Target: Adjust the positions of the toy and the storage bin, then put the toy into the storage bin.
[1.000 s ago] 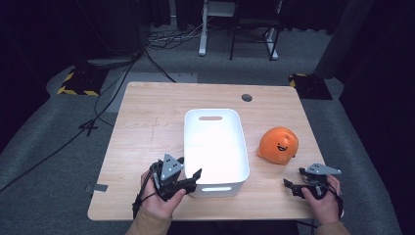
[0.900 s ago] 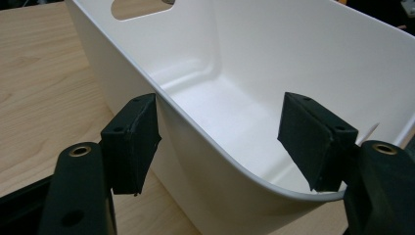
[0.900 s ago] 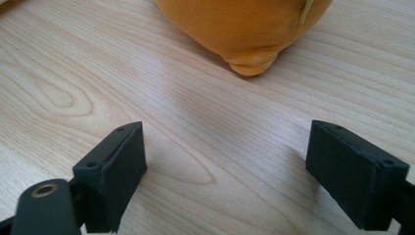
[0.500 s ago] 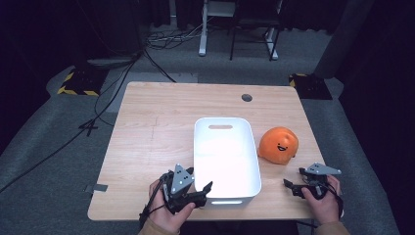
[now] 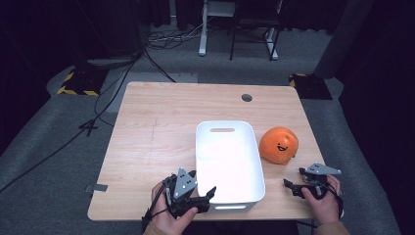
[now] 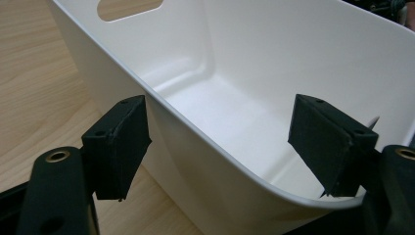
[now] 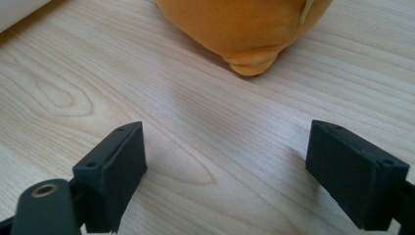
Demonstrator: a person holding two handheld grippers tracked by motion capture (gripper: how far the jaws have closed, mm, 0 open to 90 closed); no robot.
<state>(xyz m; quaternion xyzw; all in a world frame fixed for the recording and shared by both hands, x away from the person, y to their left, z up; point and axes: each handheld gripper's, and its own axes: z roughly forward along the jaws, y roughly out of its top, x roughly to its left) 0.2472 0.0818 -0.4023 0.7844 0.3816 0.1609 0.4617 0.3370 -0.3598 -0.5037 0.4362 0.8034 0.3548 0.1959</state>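
A white bin (image 5: 229, 161) sits on the wooden table (image 5: 156, 127), toward its near edge, empty, with a handle slot in its far wall. Just right of the bin lies an orange plush (image 5: 278, 145) with a small face, close to the bin's side but, as far as the high view lets me tell, not quite touching. Beyond the bin a dark round grommet (image 5: 247, 98) sits in the tabletop. The left gripper (image 5: 195, 193) is at the bin's near left corner; in the left gripper view its jaws stand wide apart and straddle the bin's wall (image 6: 205, 127), one pad outside and one inside, neither pressing on it. The right gripper (image 5: 298, 182) rests near the table's front edge, right of the bin and nearer than the plush (image 7: 244, 29), its jaws spread wide over bare wood with nothing between them. Compared with a second ago, the bin has slid to the right and nearer, closing up on the plush; the left hand has moved with it, while the right has kept its place.
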